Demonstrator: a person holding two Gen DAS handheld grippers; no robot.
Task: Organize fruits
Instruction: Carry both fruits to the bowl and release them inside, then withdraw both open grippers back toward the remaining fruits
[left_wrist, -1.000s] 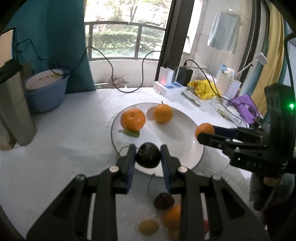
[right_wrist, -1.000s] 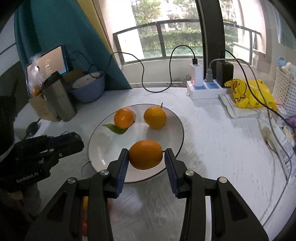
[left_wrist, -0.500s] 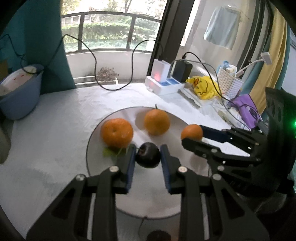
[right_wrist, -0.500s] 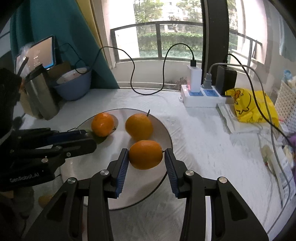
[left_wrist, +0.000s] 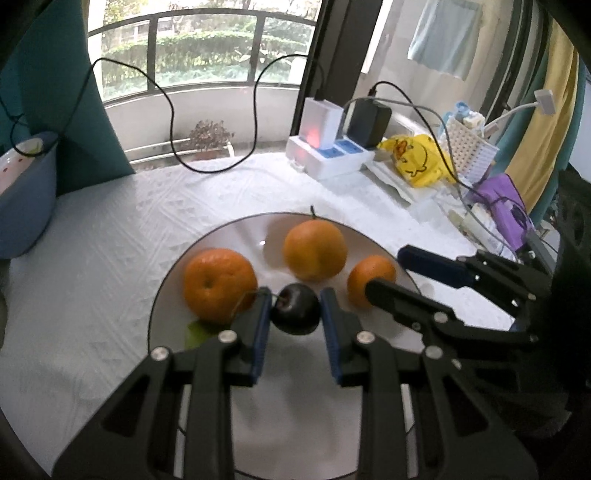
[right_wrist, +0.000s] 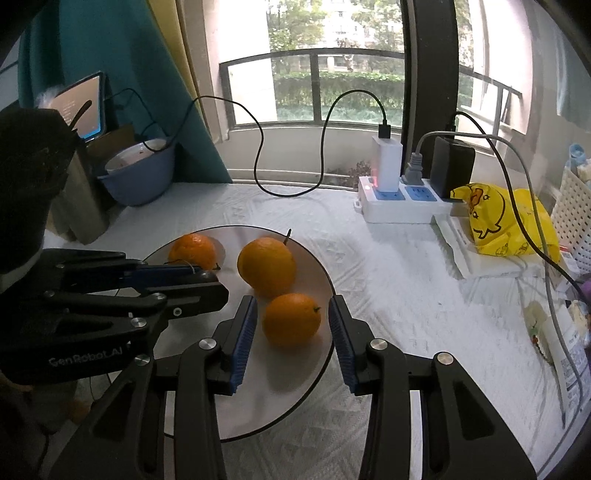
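A round grey plate (left_wrist: 295, 398) (right_wrist: 273, 402) lies on the white cloth. Two oranges sit on it, one with a leaf (left_wrist: 219, 282) (right_wrist: 192, 251) and one with a stem (left_wrist: 314, 249) (right_wrist: 266, 266). My left gripper (left_wrist: 295, 314) is shut on a dark plum (left_wrist: 295, 309) over the plate's middle. My right gripper (right_wrist: 291, 321) stands open around a third orange (right_wrist: 291, 318) (left_wrist: 369, 277) that rests on the plate's right part, with gaps to both pads.
A blue bowl (right_wrist: 138, 173) and a metal container (right_wrist: 79, 199) stand at the back left. A power strip (right_wrist: 399, 201) with chargers and cables, a yellow duck bag (right_wrist: 502, 225) and a white basket (right_wrist: 576, 218) stand at the back right.
Both grippers moved forward over the plate. My right gripper has opened and the orange it held now rests on the plate. My left gripper still holds the plum.
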